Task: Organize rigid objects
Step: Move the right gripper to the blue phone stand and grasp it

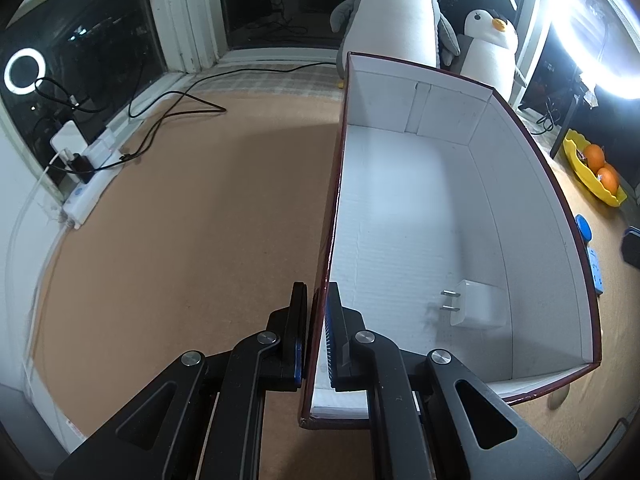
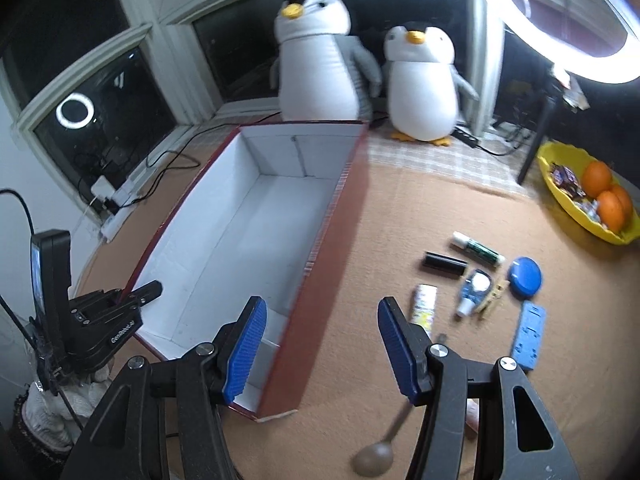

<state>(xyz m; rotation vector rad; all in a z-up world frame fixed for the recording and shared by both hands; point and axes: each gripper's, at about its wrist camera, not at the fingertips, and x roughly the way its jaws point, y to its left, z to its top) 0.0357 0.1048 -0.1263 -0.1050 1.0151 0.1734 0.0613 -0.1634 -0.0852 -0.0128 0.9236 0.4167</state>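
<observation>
Left jaws (image 1: 318, 320) clamp box (image 1: 420, 208) wall, steadying it; charger (image 1: 478, 308) already inside. Right jaws (image 2: 322, 344) open, empty, above box's near corner; next, small items (image 2: 476, 280) on surface right of box

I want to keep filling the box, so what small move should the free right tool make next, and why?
Probably lower the open, empty right tool onto the small white bottle, the nearest loose item. The left tool is clamped on the box wall, and only a white charger lies inside.
</observation>
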